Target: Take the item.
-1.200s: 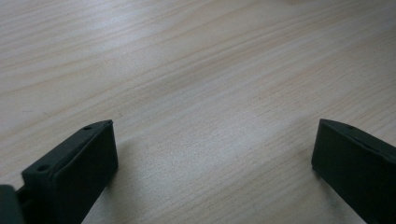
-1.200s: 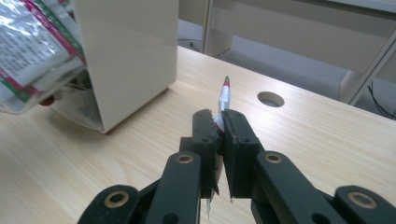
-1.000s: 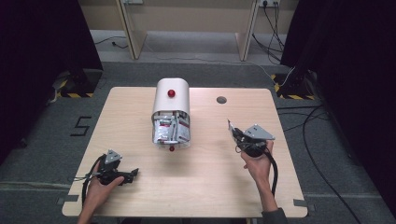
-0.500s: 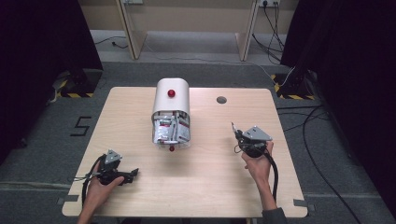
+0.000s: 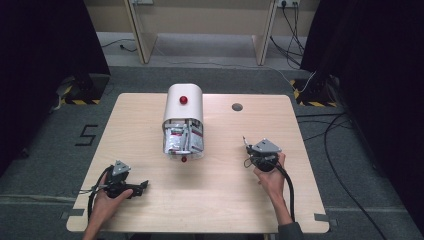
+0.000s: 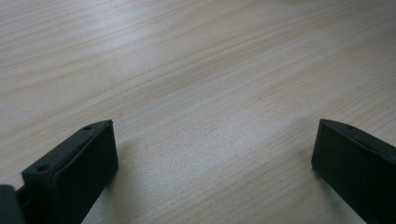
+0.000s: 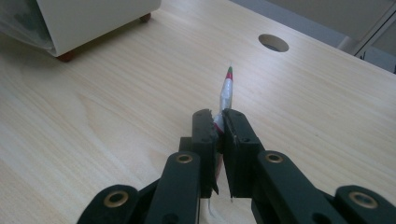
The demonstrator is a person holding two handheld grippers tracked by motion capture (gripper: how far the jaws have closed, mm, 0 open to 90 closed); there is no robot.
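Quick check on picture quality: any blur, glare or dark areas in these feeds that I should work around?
High view: soft but evenly lit on the table, with the surrounding curtains nearly black. Left gripper view: the left hand-held gripper is dark and slightly blurred, with soft shadows on the wood. Right gripper view: the right hand-held gripper and its packet are sharp; the white box is mildly soft.

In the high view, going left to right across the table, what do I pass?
Left tongs → white box of packets → right tongs, shut on a thin packet.
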